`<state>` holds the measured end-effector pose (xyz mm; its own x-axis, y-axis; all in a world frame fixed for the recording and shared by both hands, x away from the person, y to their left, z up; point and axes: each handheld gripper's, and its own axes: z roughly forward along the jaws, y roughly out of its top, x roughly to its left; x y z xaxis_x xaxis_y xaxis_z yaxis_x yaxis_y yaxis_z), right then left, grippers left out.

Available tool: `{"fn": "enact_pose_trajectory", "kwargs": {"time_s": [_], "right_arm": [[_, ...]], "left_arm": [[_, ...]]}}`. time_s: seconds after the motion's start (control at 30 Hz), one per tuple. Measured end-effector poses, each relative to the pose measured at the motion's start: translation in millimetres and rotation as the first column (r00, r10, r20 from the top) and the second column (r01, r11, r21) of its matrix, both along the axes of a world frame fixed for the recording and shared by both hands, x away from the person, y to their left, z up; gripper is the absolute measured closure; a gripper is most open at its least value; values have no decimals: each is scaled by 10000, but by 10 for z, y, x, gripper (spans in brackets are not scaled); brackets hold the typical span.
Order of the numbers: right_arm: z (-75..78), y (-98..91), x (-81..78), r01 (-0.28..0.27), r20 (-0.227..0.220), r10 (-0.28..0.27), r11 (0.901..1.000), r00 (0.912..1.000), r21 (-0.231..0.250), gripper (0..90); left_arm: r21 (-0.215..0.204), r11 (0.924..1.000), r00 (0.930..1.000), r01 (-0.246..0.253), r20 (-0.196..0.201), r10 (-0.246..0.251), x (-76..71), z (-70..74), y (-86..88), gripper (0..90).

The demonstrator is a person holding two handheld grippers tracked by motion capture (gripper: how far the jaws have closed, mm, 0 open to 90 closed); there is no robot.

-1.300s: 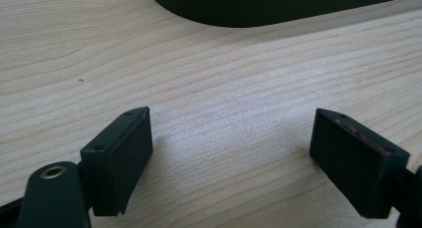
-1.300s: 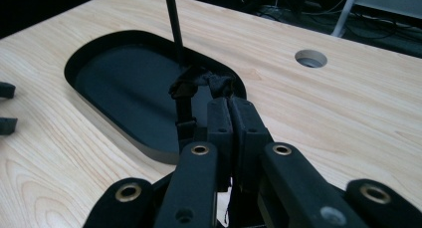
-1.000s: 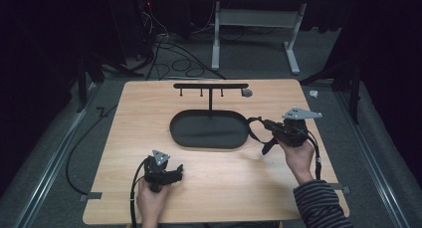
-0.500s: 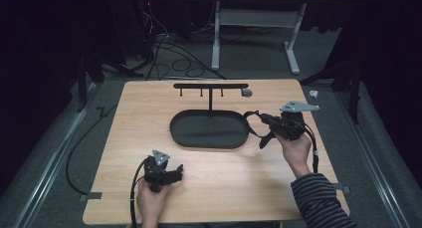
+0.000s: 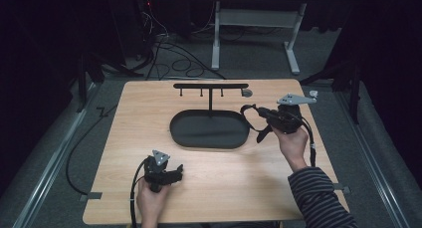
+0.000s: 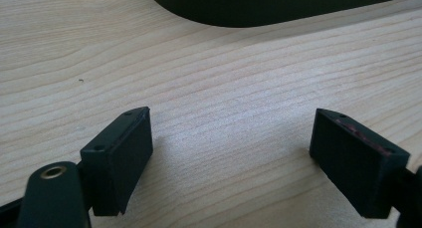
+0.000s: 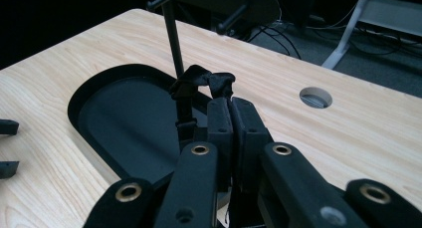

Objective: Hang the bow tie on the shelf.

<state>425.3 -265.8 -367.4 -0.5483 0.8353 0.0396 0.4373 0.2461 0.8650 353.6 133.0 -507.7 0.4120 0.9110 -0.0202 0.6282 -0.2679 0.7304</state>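
My right gripper is shut on a black strap, which loops past its tips and hangs down beside the right end of the black oval tray. In the right gripper view the jaws are pressed together with the strap's bunched end sticking out above them, over the tray's rim. A black T-shaped stand with small pegs rises from the tray's far side; its post is just beyond the strap. My left gripper rests open near the table's front, nothing between its jaws.
The tray's edge lies ahead of the left gripper across bare wood. A round cable hole sits by the stand's right end, also seen at the hole. A small white piece lies near the table's far right corner.
My right gripper has moved a little toward the far side and left, rising slightly, with the strap still in it. The left gripper has stayed put.
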Motion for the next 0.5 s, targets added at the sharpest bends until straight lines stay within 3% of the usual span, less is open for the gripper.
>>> {"fn": "enact_pose_trajectory", "kwargs": {"time_s": [0.37, 0.5], "right_arm": [[69, 72, 126, -92, -30, 91, 9997, 10000, -207, 893], [93, 73, 146, -101, -10, 101, 9999, 9999, -33, 893]], "left_arm": [[21, 10000, 10000, -33, 6, 33, 10, 0, -2, 173], [21, 10000, 10000, -31, 7, 31, 10, 0, -2, 173]]}}
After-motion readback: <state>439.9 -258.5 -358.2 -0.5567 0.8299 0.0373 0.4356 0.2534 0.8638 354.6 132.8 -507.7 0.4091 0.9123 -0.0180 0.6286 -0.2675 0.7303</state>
